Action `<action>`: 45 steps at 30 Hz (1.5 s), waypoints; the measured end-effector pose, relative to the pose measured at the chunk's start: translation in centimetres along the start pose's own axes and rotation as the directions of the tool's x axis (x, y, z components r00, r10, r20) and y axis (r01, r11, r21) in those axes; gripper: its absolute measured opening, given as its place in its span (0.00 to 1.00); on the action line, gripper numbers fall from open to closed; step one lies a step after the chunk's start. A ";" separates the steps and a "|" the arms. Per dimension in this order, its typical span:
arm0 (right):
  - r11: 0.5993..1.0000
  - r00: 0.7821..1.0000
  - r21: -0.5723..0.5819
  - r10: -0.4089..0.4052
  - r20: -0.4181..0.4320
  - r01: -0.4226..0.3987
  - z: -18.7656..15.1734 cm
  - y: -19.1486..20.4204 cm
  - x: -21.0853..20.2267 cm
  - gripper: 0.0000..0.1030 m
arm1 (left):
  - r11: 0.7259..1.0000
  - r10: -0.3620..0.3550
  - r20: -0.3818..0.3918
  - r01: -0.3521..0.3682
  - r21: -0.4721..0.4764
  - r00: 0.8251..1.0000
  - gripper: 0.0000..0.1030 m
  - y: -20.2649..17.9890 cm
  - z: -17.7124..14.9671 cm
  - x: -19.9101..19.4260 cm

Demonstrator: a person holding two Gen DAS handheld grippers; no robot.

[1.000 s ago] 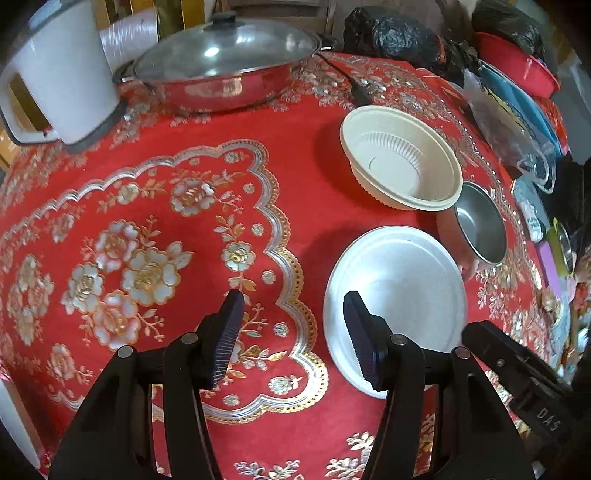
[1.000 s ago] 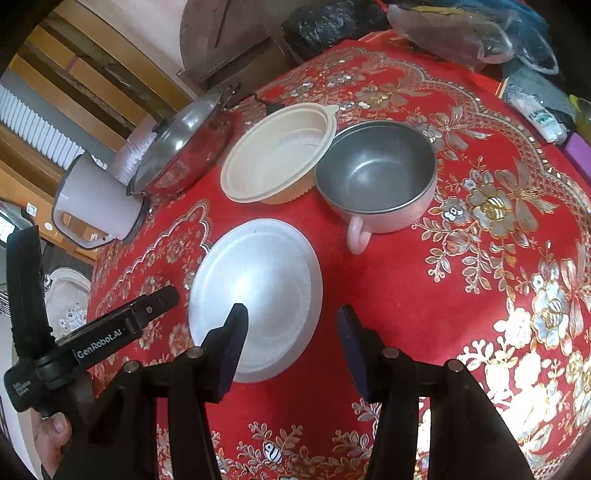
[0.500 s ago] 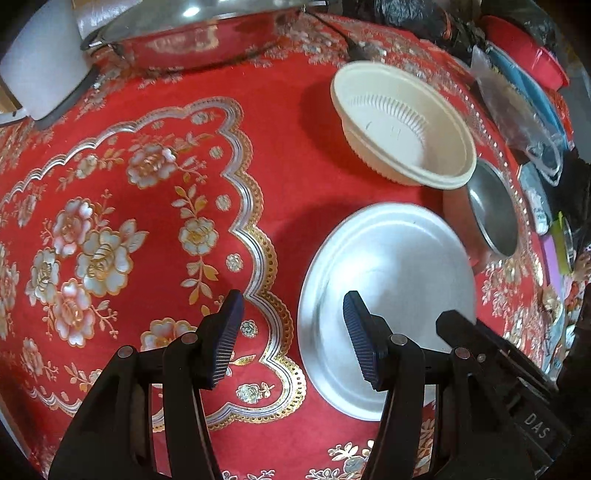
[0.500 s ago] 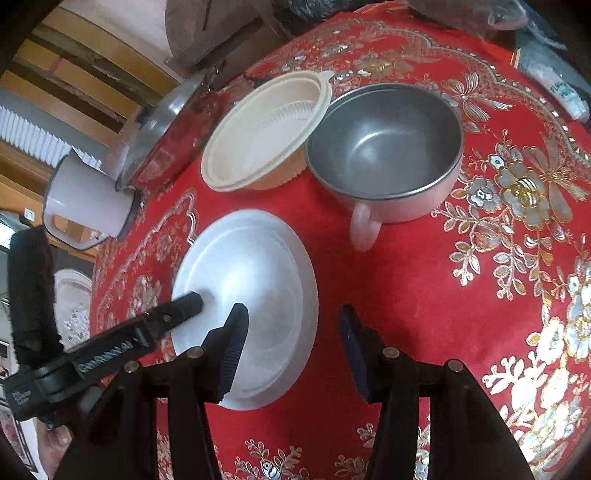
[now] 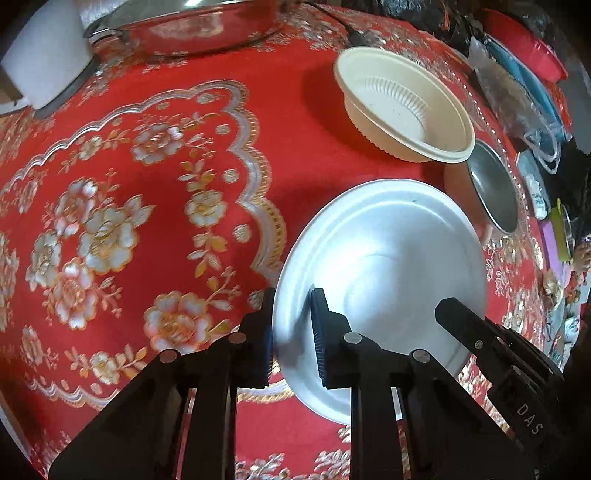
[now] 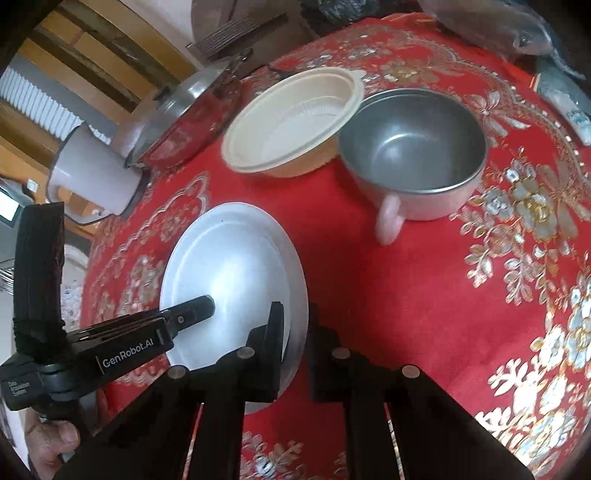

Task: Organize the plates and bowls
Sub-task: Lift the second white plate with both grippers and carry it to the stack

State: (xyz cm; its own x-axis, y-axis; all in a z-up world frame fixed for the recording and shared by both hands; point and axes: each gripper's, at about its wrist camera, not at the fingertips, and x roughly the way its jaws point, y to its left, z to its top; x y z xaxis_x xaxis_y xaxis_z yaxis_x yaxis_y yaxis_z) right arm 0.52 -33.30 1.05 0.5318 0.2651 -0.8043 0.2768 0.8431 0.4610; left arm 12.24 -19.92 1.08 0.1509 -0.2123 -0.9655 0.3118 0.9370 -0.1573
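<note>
A white plate [image 5: 391,258] lies on the red flowered tablecloth; it also shows in the right wrist view [image 6: 229,273]. My left gripper [image 5: 291,332] is shut on the plate's near left rim. My right gripper [image 6: 295,339] is shut on the plate's right rim. A cream plastic bowl [image 5: 402,107] stands behind the plate, also in the right wrist view [image 6: 295,118]. A steel bowl with a pink outside and handle [image 6: 413,147] stands to the right of it, also in the left wrist view [image 5: 491,188].
A lidded steel pan [image 5: 184,26] and a white jug [image 5: 44,59] stand at the back left of the table. Bags and coloured basins [image 5: 524,74] crowd the right edge. The cloth [image 5: 110,221] is bare on the left.
Both grippers have moved in onto the white plate and closed on its rim, the left on the left side, the right on the right side.
</note>
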 end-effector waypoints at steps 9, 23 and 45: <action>0.995 0.998 -0.089 0.045 -0.045 -0.049 -1.4 5.6 0.9 0.08 | 0.996 0.035 0.031 -0.033 -0.079 0.999 0.17 6.0 -1.7 -3.5; 0.938 0.978 -0.297 0.132 -0.163 -0.176 -4.7 19.3 5.3 0.08 | 0.943 0.170 0.095 -0.134 -0.306 0.981 0.17 18.2 -9.5 -10.0; 0.785 0.932 -0.519 0.205 -0.299 -0.339 -11.0 35.9 9.2 0.10 | 0.796 0.294 0.136 -0.164 -0.582 0.946 0.17 32.8 -18.6 -18.0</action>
State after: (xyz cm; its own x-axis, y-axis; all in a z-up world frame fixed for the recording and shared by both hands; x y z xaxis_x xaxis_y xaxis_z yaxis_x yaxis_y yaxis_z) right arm 6.56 4.55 6.04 0.3129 0.5600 -0.7671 -0.3787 0.8143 0.4400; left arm 2.28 19.80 9.41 0.3619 0.0373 -0.9315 -0.3225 0.9425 -0.0876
